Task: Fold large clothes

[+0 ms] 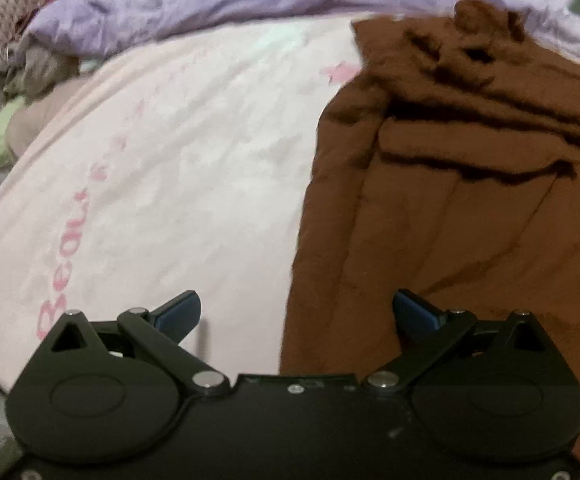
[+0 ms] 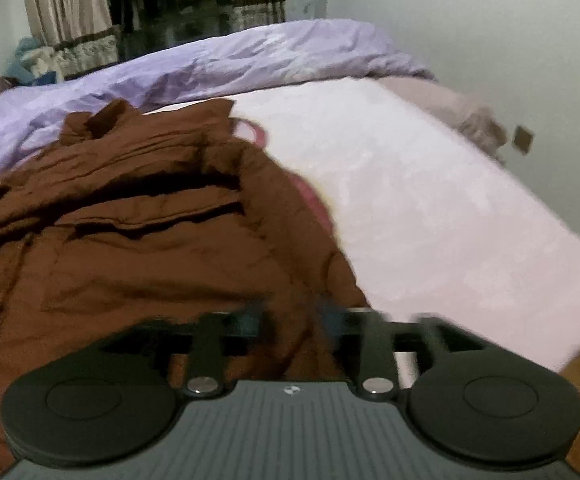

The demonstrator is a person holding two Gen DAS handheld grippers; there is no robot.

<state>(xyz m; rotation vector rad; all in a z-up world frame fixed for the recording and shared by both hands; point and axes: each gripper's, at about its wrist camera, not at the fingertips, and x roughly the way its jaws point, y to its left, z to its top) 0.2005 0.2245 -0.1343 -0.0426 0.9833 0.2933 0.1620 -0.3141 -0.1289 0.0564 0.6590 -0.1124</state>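
Left wrist: brown garment (image 1: 449, 200) beside open tool (image 1: 297, 312).

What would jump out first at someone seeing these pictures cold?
A big brown garment lies rumpled on a pale pink bedsheet, with folds bunched at its far end. Behind it, a crumpled lilac quilt runs along the far side of the bed. In the foreground sit the black tools: the left gripper gapes wide over the garment's edge, holding nothing; the right gripper is blurred.
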